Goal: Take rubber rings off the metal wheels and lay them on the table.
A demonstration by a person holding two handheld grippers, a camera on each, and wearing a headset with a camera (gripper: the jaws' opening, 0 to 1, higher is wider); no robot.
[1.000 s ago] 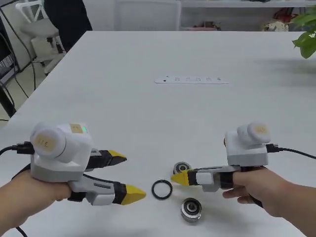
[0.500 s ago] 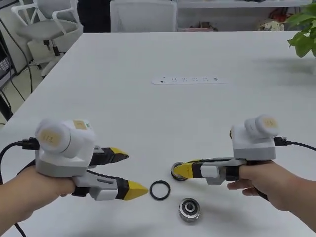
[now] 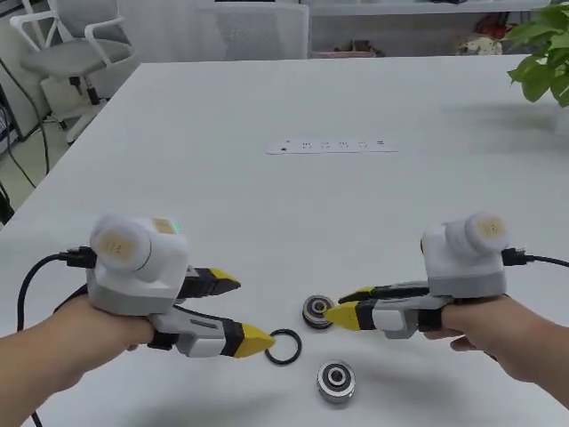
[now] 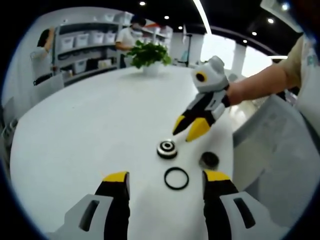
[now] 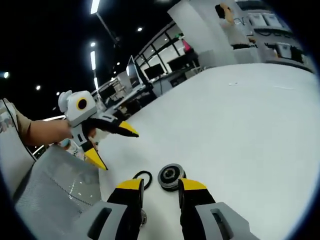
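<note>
While empty, left tool beside ring

Table: white top, smooth, soft shine.
Wheel, bottom middle: shiny grey metal.
Ring: black rubber, dull.
Left gripper: smooth hard plastic, yellow tips.

no legible text or numbers, markings on the power strip too small to read
</note>
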